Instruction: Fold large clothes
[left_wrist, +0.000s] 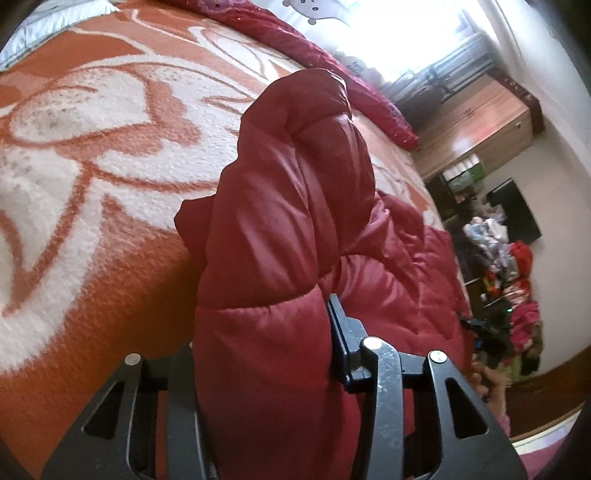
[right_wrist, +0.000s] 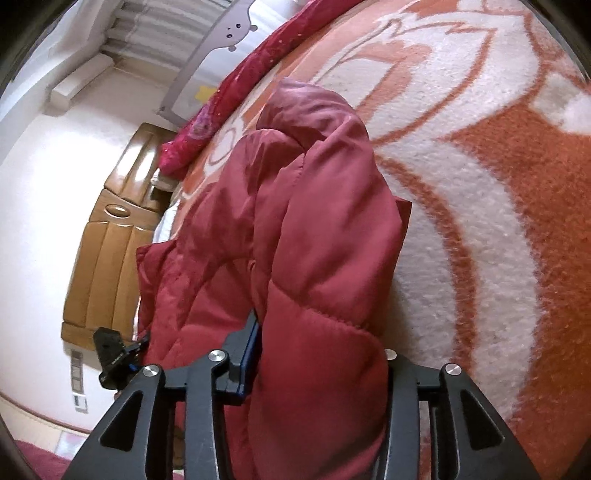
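Observation:
A red padded jacket lies bunched on an orange and white patterned blanket that covers a bed. In the left wrist view a thick quilted fold stands up between the fingers of my left gripper, which is shut on it. The fabric hides the left finger. In the right wrist view another fold of the same jacket fills my right gripper, also shut on it, over the blanket. Each view shows the other gripper small at the jacket's far edge: the right one and the left one.
A crimson quilt lies along the far side of the bed. A wooden cabinet and a pile of colourful clutter stand beyond the bed's edge. Wooden furniture stands by a white wall.

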